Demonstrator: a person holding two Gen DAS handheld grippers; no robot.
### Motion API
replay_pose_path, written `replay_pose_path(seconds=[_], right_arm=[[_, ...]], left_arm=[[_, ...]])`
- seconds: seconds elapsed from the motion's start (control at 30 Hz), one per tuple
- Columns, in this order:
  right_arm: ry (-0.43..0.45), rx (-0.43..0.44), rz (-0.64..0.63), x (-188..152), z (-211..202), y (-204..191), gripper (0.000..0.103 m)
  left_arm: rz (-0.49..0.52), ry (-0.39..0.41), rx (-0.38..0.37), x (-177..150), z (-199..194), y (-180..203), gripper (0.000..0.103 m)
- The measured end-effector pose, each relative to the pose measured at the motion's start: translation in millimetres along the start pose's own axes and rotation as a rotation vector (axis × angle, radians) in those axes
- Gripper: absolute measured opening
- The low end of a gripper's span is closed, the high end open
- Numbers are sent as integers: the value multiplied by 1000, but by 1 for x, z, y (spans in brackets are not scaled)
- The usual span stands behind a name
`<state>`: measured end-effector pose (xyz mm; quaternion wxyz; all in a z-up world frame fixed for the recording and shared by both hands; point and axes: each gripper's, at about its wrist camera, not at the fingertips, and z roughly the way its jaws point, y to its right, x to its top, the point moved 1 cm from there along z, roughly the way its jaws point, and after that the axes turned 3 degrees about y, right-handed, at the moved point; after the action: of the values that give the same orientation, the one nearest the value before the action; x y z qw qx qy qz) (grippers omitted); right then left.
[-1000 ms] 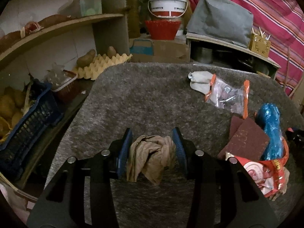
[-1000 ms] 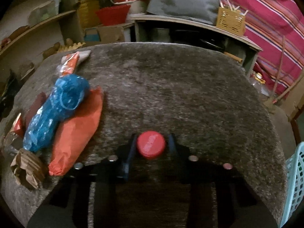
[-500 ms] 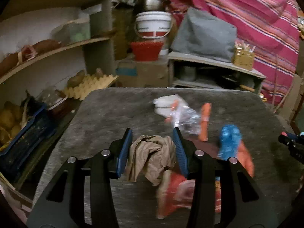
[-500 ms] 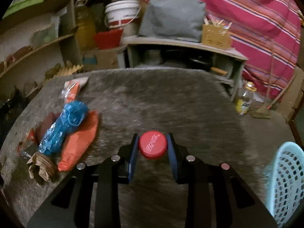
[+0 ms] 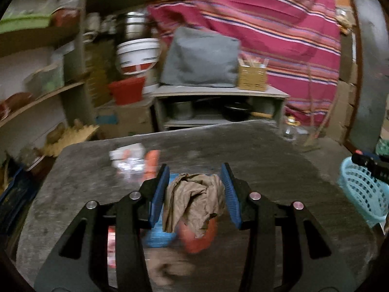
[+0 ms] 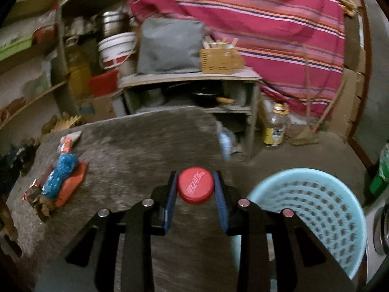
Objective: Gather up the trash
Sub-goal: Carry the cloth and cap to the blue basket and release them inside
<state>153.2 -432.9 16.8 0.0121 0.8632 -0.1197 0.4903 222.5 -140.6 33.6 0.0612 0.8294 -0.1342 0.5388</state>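
Left gripper: blue pads clamped on a crumpled brown paper wad, held above the table. Under it, blurred: a blue wrapper and an orange packet. Farther back, a clear bag with orange trim. Light blue basket at the table's right edge, with the tip of the other gripper over its rim.

Right gripper: closed on a red bottle cap, printed top facing the camera, held over the table's right edge. Light blue basket just right of it and lower, perforated walls, nothing visible inside. Still on the table, left side: blue wrapper lying on an orange packet, more scraps beside them. Yellow-label bottle on the floor behind.
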Motion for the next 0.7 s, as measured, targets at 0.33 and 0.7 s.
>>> replay_pose_path(seconds=[0.33,0.7], right_arm=[[4,-112,132,-17,-27,114,30],[10,-143,238,-35,-37,175,30]], left_arm=[[45,-37,-193,3,15,140,43],[121,-60,-352,-5,17,264,43]])
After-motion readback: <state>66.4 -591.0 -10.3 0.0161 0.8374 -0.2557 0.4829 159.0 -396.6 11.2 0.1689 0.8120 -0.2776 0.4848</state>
